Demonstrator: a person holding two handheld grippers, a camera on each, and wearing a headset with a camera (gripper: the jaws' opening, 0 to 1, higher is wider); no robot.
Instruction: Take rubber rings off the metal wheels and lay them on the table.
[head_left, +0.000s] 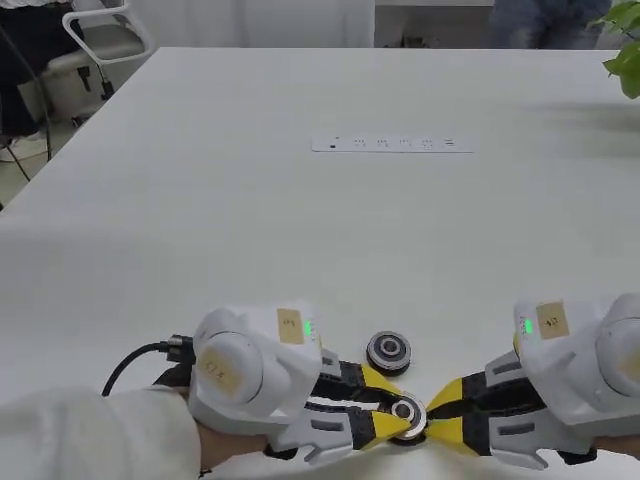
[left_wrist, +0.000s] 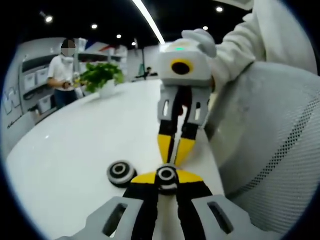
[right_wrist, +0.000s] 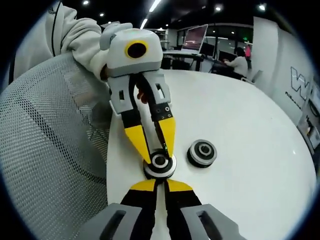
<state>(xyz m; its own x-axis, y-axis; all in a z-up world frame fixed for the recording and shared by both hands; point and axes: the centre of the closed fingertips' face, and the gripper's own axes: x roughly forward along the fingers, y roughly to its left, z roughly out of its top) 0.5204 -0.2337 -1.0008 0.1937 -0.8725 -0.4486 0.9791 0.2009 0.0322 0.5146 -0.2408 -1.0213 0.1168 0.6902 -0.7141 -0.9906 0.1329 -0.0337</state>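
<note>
A small metal wheel (head_left: 405, 409) with a black rubber ring is held just above the white table's near edge. My left gripper (head_left: 398, 418) is shut on it, its yellow tips flanking the wheel (left_wrist: 167, 176). My right gripper (head_left: 432, 414) comes in from the opposite side, its jaws pinched together on the wheel's rim (right_wrist: 160, 162). In its own view the right gripper (right_wrist: 160, 186) meets the wheel from below, facing the left gripper (right_wrist: 160, 154). A second wheel (head_left: 388, 352), ring still on, lies flat on the table just behind (left_wrist: 121, 172) (right_wrist: 202, 152).
A flush socket strip (head_left: 390, 144) sits mid-table. An office chair (head_left: 100, 40) stands at the far left corner and a plant (head_left: 625, 55) at the far right. A mesh chair back (right_wrist: 50, 125) is close behind the table edge. A black cable (head_left: 135, 362) trails from the left gripper.
</note>
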